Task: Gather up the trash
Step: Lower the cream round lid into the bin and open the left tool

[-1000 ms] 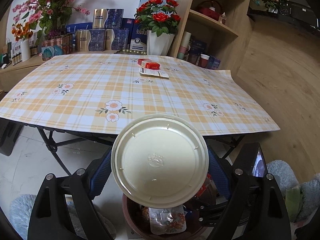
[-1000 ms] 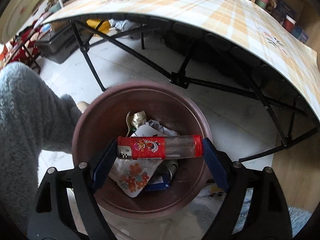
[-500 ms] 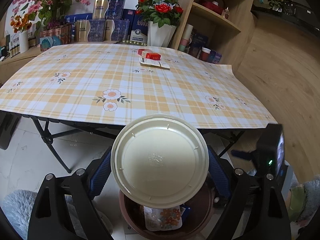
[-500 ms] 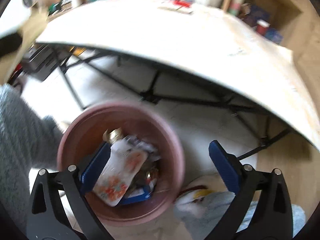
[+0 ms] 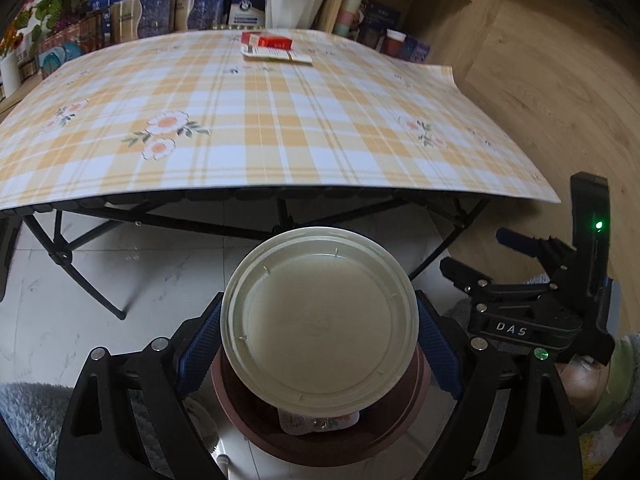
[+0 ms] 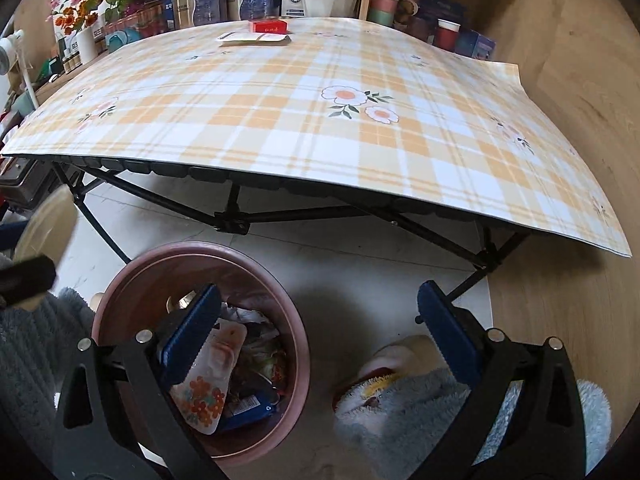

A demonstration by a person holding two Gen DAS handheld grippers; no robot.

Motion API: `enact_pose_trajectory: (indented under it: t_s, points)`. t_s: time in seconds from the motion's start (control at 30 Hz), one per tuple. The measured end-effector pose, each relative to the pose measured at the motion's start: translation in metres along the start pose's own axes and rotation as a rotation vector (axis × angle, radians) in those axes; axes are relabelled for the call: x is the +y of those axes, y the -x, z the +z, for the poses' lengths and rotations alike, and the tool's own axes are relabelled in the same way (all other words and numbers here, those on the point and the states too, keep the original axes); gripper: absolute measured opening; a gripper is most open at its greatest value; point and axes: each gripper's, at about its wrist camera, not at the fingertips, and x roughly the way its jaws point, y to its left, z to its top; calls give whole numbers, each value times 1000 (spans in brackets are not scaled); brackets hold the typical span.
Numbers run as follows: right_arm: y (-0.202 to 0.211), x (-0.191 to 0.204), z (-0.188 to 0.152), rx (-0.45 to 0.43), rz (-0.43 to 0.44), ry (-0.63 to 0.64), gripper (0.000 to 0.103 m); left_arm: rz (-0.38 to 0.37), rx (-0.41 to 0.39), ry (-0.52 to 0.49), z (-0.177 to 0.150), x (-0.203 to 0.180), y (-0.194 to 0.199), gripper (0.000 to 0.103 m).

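Left gripper (image 5: 319, 326) clamped on lid (image 5: 319, 318) above bin (image 5: 320, 434); right gripper (image 6: 318, 334) spread wide, empty, beside bin.

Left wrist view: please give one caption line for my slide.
Left gripper holds a round lid above the bin, beside the table.

Bright daylight, soft shadows, strong fisheye warp w/ dark corners, blur far left.
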Motion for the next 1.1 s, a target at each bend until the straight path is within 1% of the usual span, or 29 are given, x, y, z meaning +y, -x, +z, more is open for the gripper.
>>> enact_pose_trajectory:
  t_s: [0.13, 0.27, 0.5, 0.6, 0.87, 0.97, 1.03, 1.1]
  points:
    - [-1, 0, -1, 4, 6, -6, 97, -14, 39, 0, -2, 0, -10, 87]
    - [-1, -1, -1, 7, 11, -11, 97, -29, 62, 14, -3, 2, -13, 92]
    - [-4, -3, -1, 16, 15, -17, 97, -28, 45, 74, -1, 12, -8, 93]
    - [-5, -2, -1, 19, 15, -16, 97, -22, 17, 111, 1, 19, -5, 93]
    - [-5, 0, 0, 16, 20, -7, 97, 27, -99, 227, 4, 42, 19, 93]
    - [1, 0, 6, -3, 22, -3, 97, 57, -164, 260, 8, 52, 35, 93]
    - [9, -1, 13, -27, 22, 2, 97, 84, -191, 269, 13, 57, 42, 93]
    - [17, -4, 20, -52, 29, 0, 97, 104, -207, 255, 21, 60, 45, 93]
